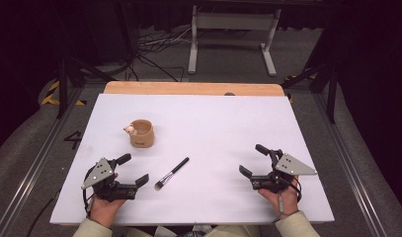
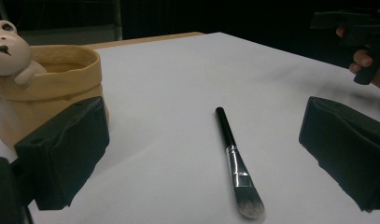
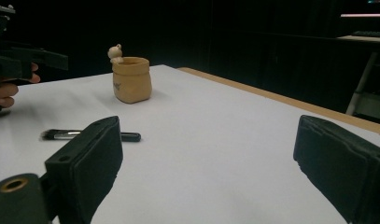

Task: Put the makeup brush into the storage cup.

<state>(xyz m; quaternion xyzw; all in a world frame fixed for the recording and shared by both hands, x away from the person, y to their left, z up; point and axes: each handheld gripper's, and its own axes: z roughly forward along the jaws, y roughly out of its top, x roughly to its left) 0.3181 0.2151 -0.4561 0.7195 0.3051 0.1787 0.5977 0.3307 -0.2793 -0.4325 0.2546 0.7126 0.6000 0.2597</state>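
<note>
— So, where was the brush (image 1: 171,174)?

— It lay flat on the white surface (image 1: 218,123), a little in front of the tan cup (image 1: 141,133) and to its right. The soft hairy end pointed toward the person. The black handle pointed away.

— What was the cup like?

— It looked like a small sack, standing up, with a tiny bear (image 1: 129,130) peeking over its rim. I could not see anything inside it.

— Was anybody holding the brush?

— No. The left gripper (image 1: 130,169) was near the brush, on the side closer to the person and left of the cup. Its fingers (image 2: 66,154) were spread wide apart with nothing between them. In the left gripper view the brush lay just ahead, between the two fingers but not touching them.

— And the other one?

— The right gripper (image 1: 253,159) was well apart from the cup, far off to the right. Its fingers (image 3: 87,163) were spread wide too, and bare.

— So how much was done?

— Nothing yet, I think. The brush had not been picked up. It looked like the job was to grab it and stand it in the cup, and all of that was left to do.
</note>
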